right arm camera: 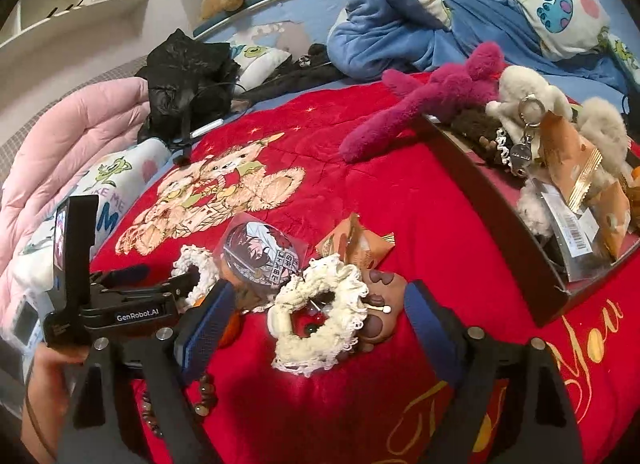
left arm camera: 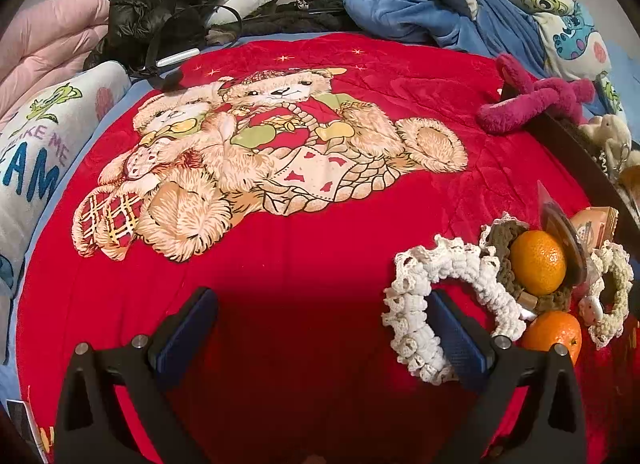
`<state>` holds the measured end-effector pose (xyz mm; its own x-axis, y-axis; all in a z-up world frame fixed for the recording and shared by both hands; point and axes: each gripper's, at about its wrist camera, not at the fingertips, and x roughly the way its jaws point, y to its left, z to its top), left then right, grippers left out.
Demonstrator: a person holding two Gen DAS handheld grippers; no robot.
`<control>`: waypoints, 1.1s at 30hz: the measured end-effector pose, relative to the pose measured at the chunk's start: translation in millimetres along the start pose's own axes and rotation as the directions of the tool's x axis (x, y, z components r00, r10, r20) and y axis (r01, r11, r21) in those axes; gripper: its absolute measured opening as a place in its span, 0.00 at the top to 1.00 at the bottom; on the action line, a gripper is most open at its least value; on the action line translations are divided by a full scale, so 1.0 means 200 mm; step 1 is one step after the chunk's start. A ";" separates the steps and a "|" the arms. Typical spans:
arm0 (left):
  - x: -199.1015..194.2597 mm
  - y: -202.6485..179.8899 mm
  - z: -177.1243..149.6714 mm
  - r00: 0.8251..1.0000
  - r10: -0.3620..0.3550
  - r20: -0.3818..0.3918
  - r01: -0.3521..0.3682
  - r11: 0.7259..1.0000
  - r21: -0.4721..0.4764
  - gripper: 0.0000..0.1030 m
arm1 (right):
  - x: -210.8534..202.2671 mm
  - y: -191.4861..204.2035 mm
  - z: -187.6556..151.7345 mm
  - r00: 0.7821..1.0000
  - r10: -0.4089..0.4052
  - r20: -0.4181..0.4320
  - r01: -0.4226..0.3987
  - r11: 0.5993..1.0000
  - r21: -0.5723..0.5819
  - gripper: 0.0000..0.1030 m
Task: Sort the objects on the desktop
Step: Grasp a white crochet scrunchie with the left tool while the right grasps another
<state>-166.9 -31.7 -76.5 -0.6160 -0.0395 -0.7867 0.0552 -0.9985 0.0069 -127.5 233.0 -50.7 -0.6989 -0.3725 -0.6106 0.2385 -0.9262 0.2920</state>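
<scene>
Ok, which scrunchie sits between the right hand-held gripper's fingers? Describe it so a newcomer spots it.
Start at the red teddy-bear blanket, then drop to the clutter near the right hand-held gripper. The cream lace-edged scrunchie lies between its open fingers, beside a brown paw-print toy; the other white scrunchie lies further left.

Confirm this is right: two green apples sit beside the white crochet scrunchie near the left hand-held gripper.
Not quite: they are two oranges, not green apples. The left wrist view shows them beside the white crochet scrunchie near the left hand-held gripper.
</scene>
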 end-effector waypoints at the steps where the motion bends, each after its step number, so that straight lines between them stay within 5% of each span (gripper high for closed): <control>1: 0.00 0.00 0.00 1.000 -0.001 0.000 0.001 1.000 0.000 0.00 | 0.00 -0.01 0.00 1.000 0.022 -0.002 -0.022 1.000 0.012 0.22; 4: 0.00 0.01 0.00 1.000 -0.002 0.000 0.002 1.000 -0.002 0.00 | -0.01 -0.03 -0.01 1.000 0.029 -0.001 -0.028 0.999 0.044 0.31; 12: 0.00 0.00 0.00 1.000 0.003 0.005 -0.003 1.000 0.002 0.00 | -0.01 -0.07 -0.01 1.000 -0.005 -0.012 0.006 0.996 0.084 0.74; 24: 0.01 -0.01 0.00 1.000 0.013 0.005 -0.013 1.000 0.009 0.00 | 0.06 0.01 -0.05 0.988 0.105 -0.116 -0.101 0.994 0.042 0.88; 27: 0.01 0.00 0.00 1.000 0.008 0.009 -0.008 1.000 0.008 0.02 | 0.07 0.05 -0.07 0.990 0.067 -0.122 -0.067 0.998 0.005 0.88; 29: 0.00 -0.01 0.00 1.000 0.001 0.018 -0.001 1.000 0.015 0.06 | 0.05 0.06 -0.07 0.991 0.075 -0.107 -0.075 0.997 0.001 0.88; 33: -0.03 -0.05 0.00 0.999 0.000 0.045 -0.002 0.999 0.049 0.34 | 0.05 0.06 -0.06 0.990 0.095 -0.106 -0.092 0.995 0.029 0.88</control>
<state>-162.9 -22.1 -71.7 -0.6508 -0.0408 -0.7582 0.0176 -0.9991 0.0387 -123.4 217.9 -62.6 -0.5976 -0.4626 -0.6549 0.2825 -0.8859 0.3680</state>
